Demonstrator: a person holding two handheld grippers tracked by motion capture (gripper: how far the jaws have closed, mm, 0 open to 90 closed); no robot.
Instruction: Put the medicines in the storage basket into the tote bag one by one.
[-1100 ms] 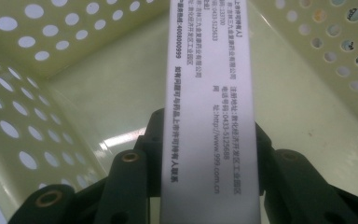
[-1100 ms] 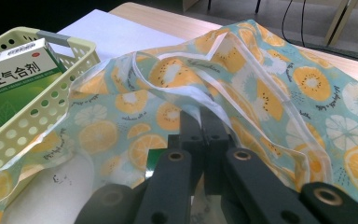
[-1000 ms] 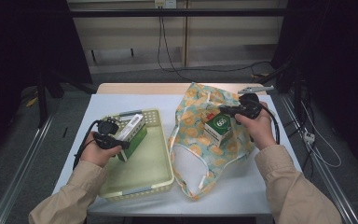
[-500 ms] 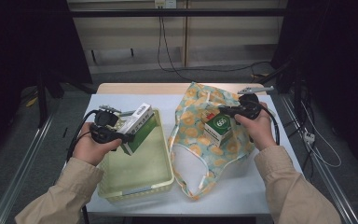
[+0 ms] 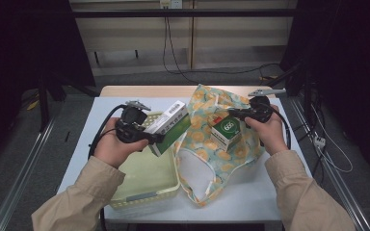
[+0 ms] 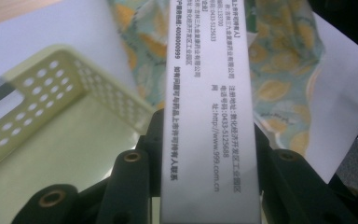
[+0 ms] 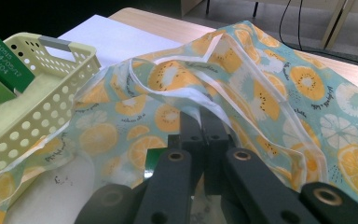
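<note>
The left gripper [image 5: 160,138] is clamped on a green and white box [image 5: 171,126], held clear above the yellow basket [image 5: 147,192] at centre left of the high view. The box's long axis runs from lower left to upper right of that frame, its far end pointing toward the mouth of the fruit-print bag [image 5: 207,144]. The bag lies just right of the box (a second green box [image 5: 225,133] already sits inside it). The right gripper [image 5: 231,112] has its fingers [image 7: 200,126] together, pinching the bag's rim to keep the mouth raised. Judged from this layout, the coming move carries the held box rightward, end first, into the opening.
</note>
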